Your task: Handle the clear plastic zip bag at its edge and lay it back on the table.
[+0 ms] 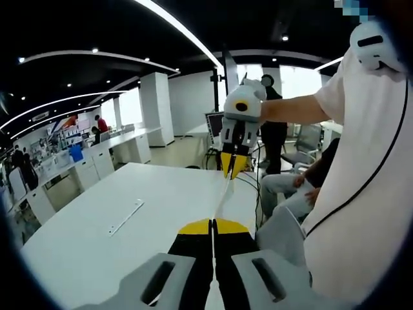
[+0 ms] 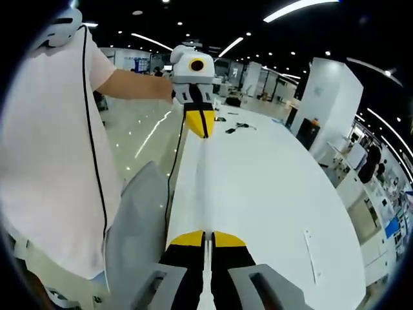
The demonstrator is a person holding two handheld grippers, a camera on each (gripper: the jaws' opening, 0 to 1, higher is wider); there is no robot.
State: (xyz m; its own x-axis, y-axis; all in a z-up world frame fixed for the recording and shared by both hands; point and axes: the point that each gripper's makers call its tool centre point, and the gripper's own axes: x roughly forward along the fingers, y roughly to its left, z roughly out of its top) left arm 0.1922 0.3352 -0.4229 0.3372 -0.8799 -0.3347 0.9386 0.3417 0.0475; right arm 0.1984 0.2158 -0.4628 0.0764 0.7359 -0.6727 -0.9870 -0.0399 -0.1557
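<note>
The left gripper (image 1: 212, 227), seen in the left gripper view, has its yellow-tipped black jaws pressed together on one edge of the clear plastic zip bag (image 1: 221, 196). Across from it, the right gripper (image 1: 233, 169) hangs in the air on the end of the person's outstretched arm (image 1: 293, 110), its yellow jaw tips pinched on the opposite edge of the same bag.

The bag itself is hard to make out. It is stretched taut between the two grippers and is seen nearly edge-on, so it reads as a thin pale line running from one pair of jaws to the other, held up above the white table (image 1: 97, 239). It is so transparent that the tabletop shows straight through it; whether its zip is open or closed cannot be told.

In the right gripper view the same arrangement appears from the other end: the right gripper (image 2: 207, 240) clamps the near edge of the bag (image 2: 204, 194), and the left gripper (image 2: 199, 127) holds the far edge. A long pale strip (image 1: 126, 217) lies flat on the table, well apart from the bag. The person in a white shirt (image 2: 55, 161) stands beside the table edge.
</note>
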